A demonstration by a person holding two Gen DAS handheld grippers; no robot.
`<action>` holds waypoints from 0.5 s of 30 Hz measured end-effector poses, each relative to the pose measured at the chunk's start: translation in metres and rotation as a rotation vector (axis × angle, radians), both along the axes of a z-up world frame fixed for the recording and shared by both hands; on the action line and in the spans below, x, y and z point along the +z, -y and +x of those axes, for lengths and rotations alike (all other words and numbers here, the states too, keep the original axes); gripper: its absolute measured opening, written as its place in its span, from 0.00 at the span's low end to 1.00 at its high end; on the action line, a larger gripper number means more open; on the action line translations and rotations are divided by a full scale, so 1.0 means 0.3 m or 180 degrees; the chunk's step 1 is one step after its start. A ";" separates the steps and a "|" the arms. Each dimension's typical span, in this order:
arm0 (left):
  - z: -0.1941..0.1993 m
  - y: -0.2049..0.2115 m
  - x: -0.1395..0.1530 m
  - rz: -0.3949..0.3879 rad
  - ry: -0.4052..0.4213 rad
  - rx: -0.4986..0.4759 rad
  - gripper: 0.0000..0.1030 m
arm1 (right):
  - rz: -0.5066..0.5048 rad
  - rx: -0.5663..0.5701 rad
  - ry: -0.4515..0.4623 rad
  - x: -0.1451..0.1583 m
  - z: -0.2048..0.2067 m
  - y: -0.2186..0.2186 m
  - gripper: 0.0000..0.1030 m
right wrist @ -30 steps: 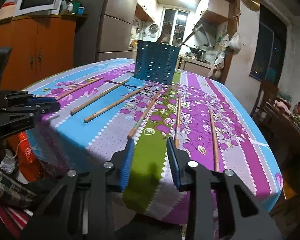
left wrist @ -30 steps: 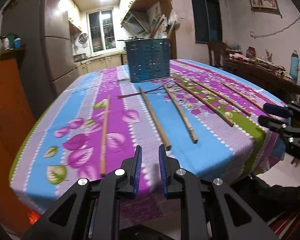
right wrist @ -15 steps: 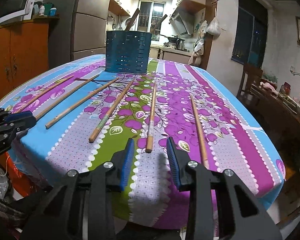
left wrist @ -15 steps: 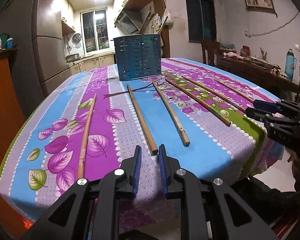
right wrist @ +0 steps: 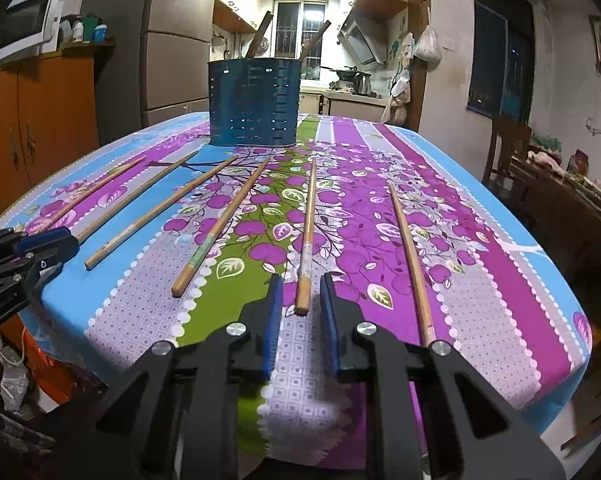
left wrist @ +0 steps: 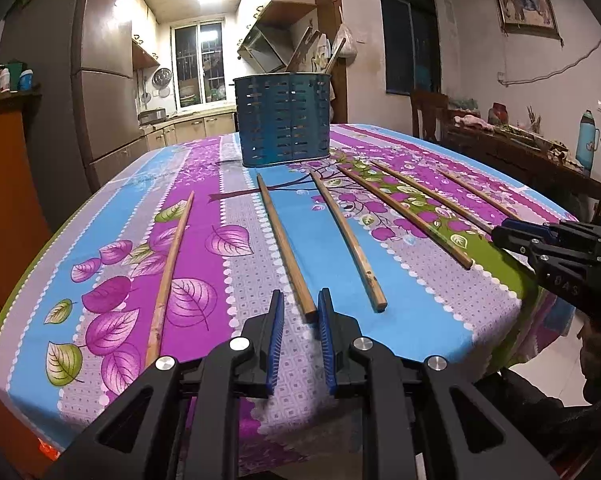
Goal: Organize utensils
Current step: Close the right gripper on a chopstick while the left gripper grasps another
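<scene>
Several wooden chopsticks lie side by side on the flowered tablecloth, pointing toward a blue perforated utensil holder (left wrist: 283, 120) at the far side; the holder also shows in the right wrist view (right wrist: 254, 103). My left gripper (left wrist: 299, 308) is open, with the near end of one chopstick (left wrist: 285, 242) just in front of the gap between its fingers. My right gripper (right wrist: 300, 294) is open, with the near end of another chopstick (right wrist: 307, 240) between its fingertips, untouched. Each gripper shows in the other's view, the right one (left wrist: 512, 234) and the left one (right wrist: 56, 240).
The table's near edge (left wrist: 284, 396) drops off just under both grippers. An orange cabinet (right wrist: 40, 120) stands to the left, a fridge (left wrist: 100, 92) behind it. A chair (right wrist: 508, 148) and a cluttered side table (left wrist: 512, 140) stand to the right. Two utensils stick out of the holder.
Both grippers have moved forward and lower toward the table's near edge. Each now has a chopstick's near end lined up with its open fingers.
</scene>
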State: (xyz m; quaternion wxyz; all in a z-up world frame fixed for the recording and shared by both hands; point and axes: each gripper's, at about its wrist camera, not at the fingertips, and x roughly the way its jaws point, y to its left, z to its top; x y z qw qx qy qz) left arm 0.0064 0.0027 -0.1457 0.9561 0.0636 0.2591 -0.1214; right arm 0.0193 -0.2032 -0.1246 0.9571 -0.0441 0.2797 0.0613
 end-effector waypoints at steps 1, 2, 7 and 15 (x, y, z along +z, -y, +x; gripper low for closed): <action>-0.002 -0.001 -0.001 -0.0012 0.0006 0.0007 0.18 | 0.0037 -0.0004 0.0005 -0.002 -0.004 0.005 0.15; -0.005 -0.002 -0.004 -0.0034 0.0023 0.0025 0.18 | 0.0068 0.0001 0.0013 -0.005 -0.007 0.008 0.12; -0.015 0.002 -0.013 -0.0028 0.0110 0.0040 0.17 | 0.0153 -0.0011 0.0062 -0.012 -0.017 -0.002 0.06; -0.017 0.007 -0.013 -0.0017 0.0141 0.0063 0.09 | 0.0388 -0.0033 0.0062 0.011 -0.016 0.019 0.05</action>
